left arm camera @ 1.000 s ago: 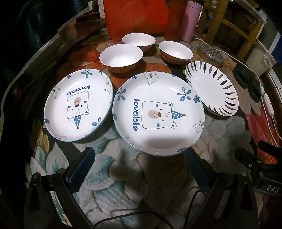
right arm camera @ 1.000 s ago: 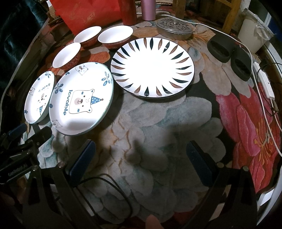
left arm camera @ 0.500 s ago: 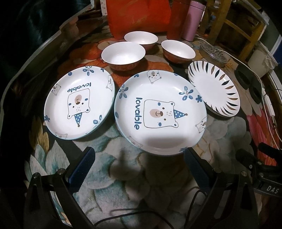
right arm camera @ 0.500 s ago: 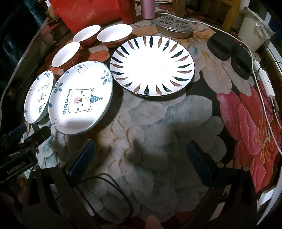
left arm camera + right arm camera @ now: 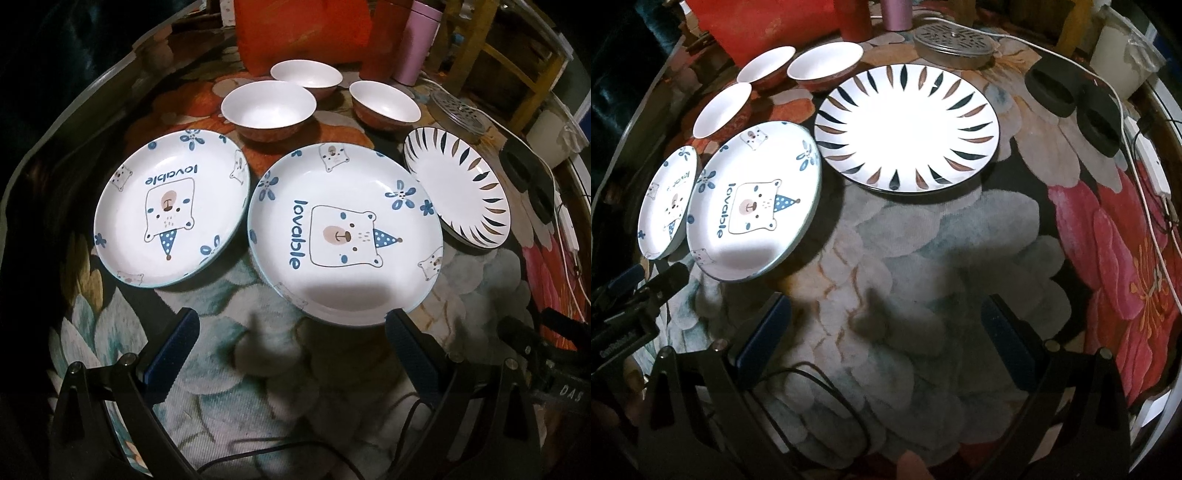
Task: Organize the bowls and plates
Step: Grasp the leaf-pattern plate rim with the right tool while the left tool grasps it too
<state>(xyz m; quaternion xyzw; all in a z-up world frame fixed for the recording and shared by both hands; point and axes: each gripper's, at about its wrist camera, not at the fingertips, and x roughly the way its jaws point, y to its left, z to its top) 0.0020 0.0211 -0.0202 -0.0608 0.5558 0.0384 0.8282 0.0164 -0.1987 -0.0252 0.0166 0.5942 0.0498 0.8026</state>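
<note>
Two white bear plates marked "lovable" lie side by side: the larger one ahead of my left gripper, the smaller one to its left. A leaf-pattern plate lies to the right, beyond my right gripper. Three white bowls with reddish outsides stand behind: one nearest, one farther back, one to the right. Both grippers are open, hold nothing and hover over the tablecloth short of the plates.
A floral cloth covers the table. At the back stand a red bag, a pink bottle and a round metal lid. Two black round objects and a white power strip with cable lie at the right edge.
Both grippers have moved slightly forward and toward the plates; the large bear plate sits closer to my left gripper's fingertips. Nothing on the table has moved.
</note>
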